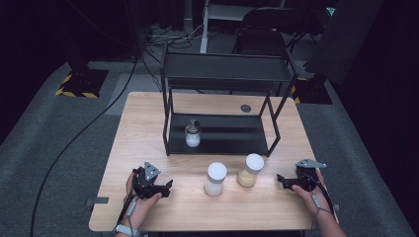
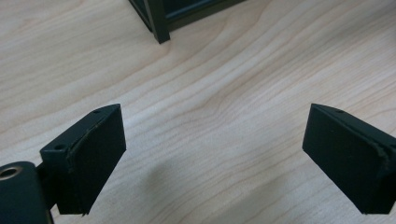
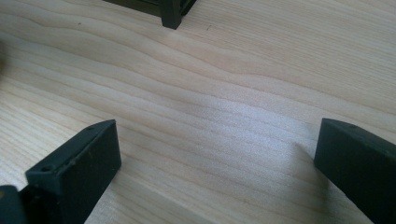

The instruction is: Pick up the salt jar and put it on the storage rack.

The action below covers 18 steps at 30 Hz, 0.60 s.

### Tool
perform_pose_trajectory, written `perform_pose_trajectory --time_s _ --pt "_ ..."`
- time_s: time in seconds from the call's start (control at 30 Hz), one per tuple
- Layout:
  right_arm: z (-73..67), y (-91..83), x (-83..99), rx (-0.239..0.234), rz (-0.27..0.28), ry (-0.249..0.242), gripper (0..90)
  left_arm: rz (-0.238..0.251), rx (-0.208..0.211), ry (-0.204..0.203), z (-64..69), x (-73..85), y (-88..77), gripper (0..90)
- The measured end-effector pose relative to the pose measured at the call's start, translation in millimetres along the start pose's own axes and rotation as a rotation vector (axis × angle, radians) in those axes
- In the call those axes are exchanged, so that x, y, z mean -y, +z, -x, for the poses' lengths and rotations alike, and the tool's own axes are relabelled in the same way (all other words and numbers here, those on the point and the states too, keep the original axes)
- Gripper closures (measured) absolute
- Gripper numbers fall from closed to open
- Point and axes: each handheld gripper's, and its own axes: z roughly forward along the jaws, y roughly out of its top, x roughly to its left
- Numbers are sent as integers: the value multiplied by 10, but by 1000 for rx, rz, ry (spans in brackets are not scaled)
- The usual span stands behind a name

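Left gripper (image 1: 167,186): one, in our left hand (image 1: 141,197) at the near left of the table (image 1: 148,128). Jaws spread wide, nothing between them; its own view looks past the pads onto bare wood grain and one foot of the rack.

Right gripper (image 1: 280,178): one, in our right hand (image 1: 309,190) at the near right. Jaws likewise wide apart and empty, with another rack foot ahead in its own view.

Between the two tools, on the table's near half, we count two white-capped jars, both upright with their long axes vertical. The jar of white powder (image 1: 215,178) stands to the right of the left gripper, which points toward it, and is the nearer jar for that hand. The jar of yellow powder (image 1: 250,170) stands to the left of the right gripper and is the nearer one for it. The jars stand close together, not touching, and each is clear of its gripper.

Farther out: one black two-tier rack (image 1: 222,74) at the middle of the table. On its lower shelf, toward the left, stands one smaller glass jar with a dark lid (image 1: 192,133), partly filled with white.

Count: two grippers, three jars, one rack. We judge that each hand would close in level toward the middle for its own jar.
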Motion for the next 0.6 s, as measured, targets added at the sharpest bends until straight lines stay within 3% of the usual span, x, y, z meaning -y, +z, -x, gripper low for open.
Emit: perform_pose_trajectory --time_s 0.27,0.33,0.4,0.6 --pt "0 0 0 0 0 0 3 -63 -3 -13 4 -24 60 58" --pt "0 0 0 0 0 0 3 -50 15 -48 -30 19 79 46" --pt "0 0 0 0 0 0 3 -51 19 -57 -43 21 84 41" --pt "0 0 0 0 0 0 3 -52 19 -58 -47 20 88 24"
